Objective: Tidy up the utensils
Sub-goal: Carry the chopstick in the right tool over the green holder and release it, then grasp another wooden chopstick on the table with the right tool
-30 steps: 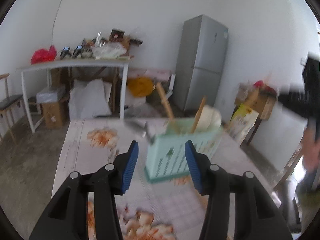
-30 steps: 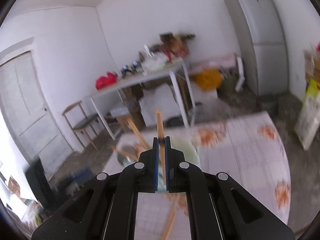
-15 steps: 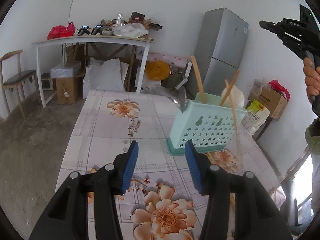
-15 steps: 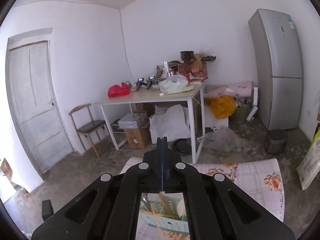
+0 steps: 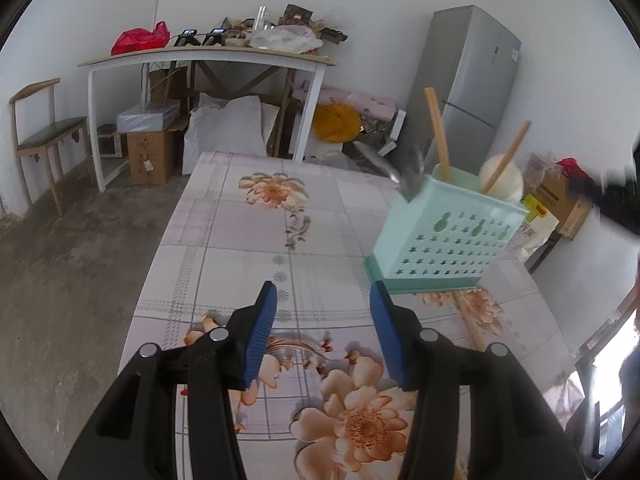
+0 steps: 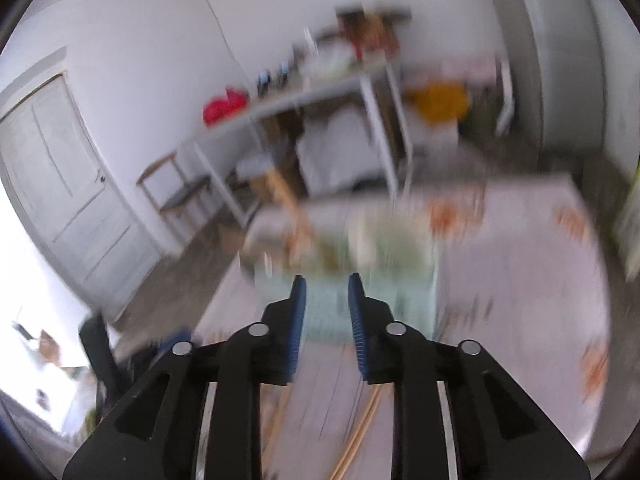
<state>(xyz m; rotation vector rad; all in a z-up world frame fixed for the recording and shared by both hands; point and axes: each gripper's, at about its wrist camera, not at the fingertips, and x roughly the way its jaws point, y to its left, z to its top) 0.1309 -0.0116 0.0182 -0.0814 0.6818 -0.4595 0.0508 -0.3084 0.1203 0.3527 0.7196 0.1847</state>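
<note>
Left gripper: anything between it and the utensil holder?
Nothing visible. Only bare flowered tablecloth lies between the left gripper, open and empty, and the green utensil holder, which stands ahead to the right.

The holder (image 5: 444, 240) is pale mint green, pierced with rows of star cut-outs. The table (image 5: 240, 232) wears a pinkish-grey checked cloth printed with peach flowers. Both grippers (image 5: 322, 300) (image 6: 327, 292) are black with blue ribbed pads (image 5: 262, 332). The handles (image 5: 438, 136) are tan wood, the spoon (image 5: 408, 172) silver, the fridge (image 5: 468, 80) grey.
</note>
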